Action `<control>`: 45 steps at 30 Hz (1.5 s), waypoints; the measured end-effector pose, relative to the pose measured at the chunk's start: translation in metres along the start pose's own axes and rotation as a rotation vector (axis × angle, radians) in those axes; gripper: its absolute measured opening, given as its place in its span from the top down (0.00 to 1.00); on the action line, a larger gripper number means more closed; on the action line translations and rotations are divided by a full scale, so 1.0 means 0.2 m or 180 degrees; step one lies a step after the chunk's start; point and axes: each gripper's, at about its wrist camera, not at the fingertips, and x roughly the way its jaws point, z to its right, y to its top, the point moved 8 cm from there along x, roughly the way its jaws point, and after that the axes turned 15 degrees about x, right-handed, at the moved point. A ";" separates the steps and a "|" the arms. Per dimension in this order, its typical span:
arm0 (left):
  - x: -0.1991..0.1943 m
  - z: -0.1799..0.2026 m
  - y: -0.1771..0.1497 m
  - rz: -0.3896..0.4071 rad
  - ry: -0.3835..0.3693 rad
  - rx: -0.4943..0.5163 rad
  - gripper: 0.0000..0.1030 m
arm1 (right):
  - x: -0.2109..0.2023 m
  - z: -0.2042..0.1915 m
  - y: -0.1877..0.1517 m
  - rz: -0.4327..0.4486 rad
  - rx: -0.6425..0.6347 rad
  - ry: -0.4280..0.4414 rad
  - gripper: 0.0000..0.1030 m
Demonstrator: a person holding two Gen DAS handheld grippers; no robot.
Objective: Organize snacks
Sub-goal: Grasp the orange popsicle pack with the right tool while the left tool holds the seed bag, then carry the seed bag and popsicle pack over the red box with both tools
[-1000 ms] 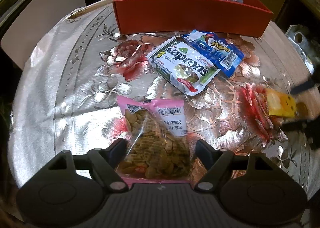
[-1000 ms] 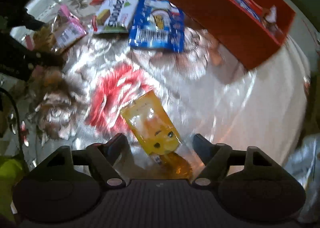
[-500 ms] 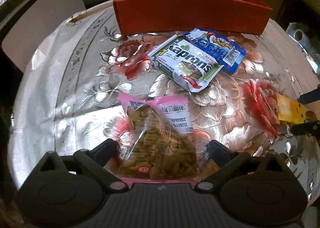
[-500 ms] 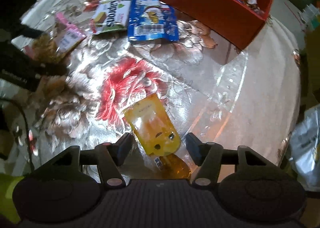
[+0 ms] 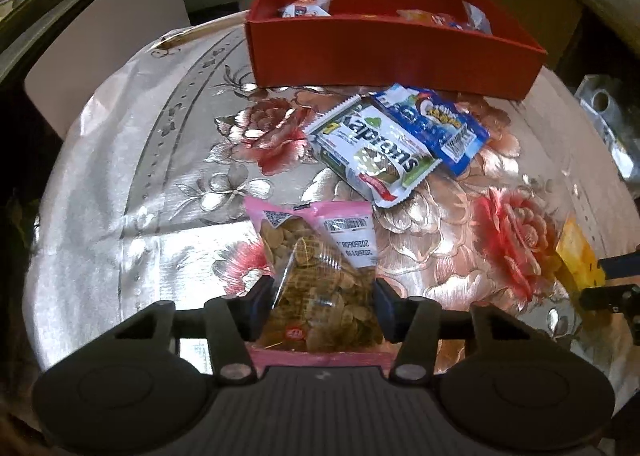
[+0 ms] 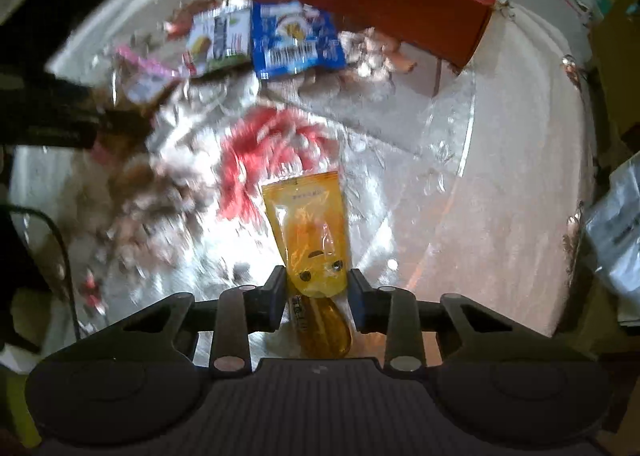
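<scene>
Left wrist view: we see our left gripper (image 5: 324, 296) clenched on the pink seed packet (image 5: 320, 268), fingers pressing both its sides on the floral tablecloth (image 5: 120, 196).
Right wrist view: our right gripper (image 6: 318, 296) grasps the yellow pouch (image 6: 312, 232) at its lower end.
Loose snacks: the green-and-white wafer pack (image 5: 372, 152) overlaps the blue packet (image 5: 432, 124), both just before the box.
Red box (image 5: 384, 52): holds several packets at the table's far side.

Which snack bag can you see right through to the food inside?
The pink-topped seed bag between the left tool's fingers. Its clear front shows seeds; the others are printed.
</scene>
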 end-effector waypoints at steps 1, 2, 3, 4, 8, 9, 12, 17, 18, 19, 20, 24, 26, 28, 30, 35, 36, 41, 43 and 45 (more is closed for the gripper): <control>0.00 -0.01 0.00 -0.0003 0.0007 -0.0027 0.56 | -0.01 0.00 0.01 0.0042 0.0049 0.0041 0.62; -0.01 -0.02 0.00 -0.0005 0.0010 -0.0053 0.56 | -0.02 -0.01 0.02 0.0086 0.0105 0.0084 0.62; -0.02 -0.02 0.00 0.0003 -0.0004 -0.0090 0.56 | -0.03 -0.01 0.03 0.0114 0.0136 0.0122 0.62; -0.03 -0.03 0.00 0.0021 -0.0030 -0.0126 0.56 | -0.04 -0.02 0.05 0.0162 0.0185 0.0169 0.62; -0.12 -0.05 0.01 0.0166 -0.0018 -0.0218 0.56 | -0.12 -0.04 0.11 0.0398 0.0401 0.0375 0.62; -0.14 -0.06 0.01 0.0189 -0.0015 -0.0255 0.56 | -0.13 -0.05 0.13 0.0448 0.0451 0.0427 0.62; -0.20 -0.10 0.01 0.0247 0.0020 -0.0385 0.56 | -0.18 -0.07 0.14 0.0565 0.0556 0.0523 0.62; -0.30 -0.15 0.09 0.0391 0.0108 -0.0480 0.56 | -0.28 -0.09 0.21 0.0766 0.0585 0.0624 0.62; -0.30 -0.16 0.12 0.0439 0.0114 -0.0464 0.56 | -0.28 -0.07 0.23 0.0813 0.0653 0.0673 0.62; -0.30 -0.16 0.16 0.0499 0.0111 -0.0462 0.56 | -0.28 -0.07 0.25 0.0840 0.0701 0.0701 0.62; -0.30 -0.17 0.19 0.0540 0.0097 -0.0481 0.56 | -0.28 -0.07 0.27 0.0846 0.0733 0.0704 0.62; -0.25 -0.16 0.35 0.0601 -0.0011 -0.0482 0.56 | -0.28 -0.05 0.40 0.0952 0.0800 0.0697 0.62; -0.26 -0.16 0.45 0.0695 -0.0013 -0.0433 0.56 | -0.29 -0.04 0.48 0.1011 0.0850 0.0717 0.62; -0.26 -0.16 0.54 0.0769 -0.0014 -0.0390 0.56 | -0.30 -0.05 0.54 0.1074 0.0839 0.0711 0.62; -0.25 -0.19 0.61 0.0822 0.0021 -0.0382 0.56 | -0.31 -0.05 0.60 0.1132 0.0844 0.0727 0.62; -0.24 -0.25 0.71 0.0900 0.0058 -0.0447 0.56 | -0.30 -0.02 0.73 0.1207 0.0895 0.0742 0.62; -0.24 -0.27 0.72 0.0916 0.0069 -0.0460 0.56 | -0.29 -0.02 0.76 0.1211 0.0901 0.0744 0.62; -0.27 -0.37 0.81 0.1030 0.0162 -0.0503 0.56 | -0.33 0.00 0.91 0.1369 0.0949 0.0824 0.62; -0.27 -0.40 0.85 0.1070 0.0181 -0.0524 0.56 | -0.32 0.02 0.95 0.1385 0.1004 0.0860 0.62; -0.25 -0.40 0.88 0.1074 0.0169 -0.0558 0.56 | -0.31 0.03 0.99 0.1395 0.1037 0.0889 0.62</control>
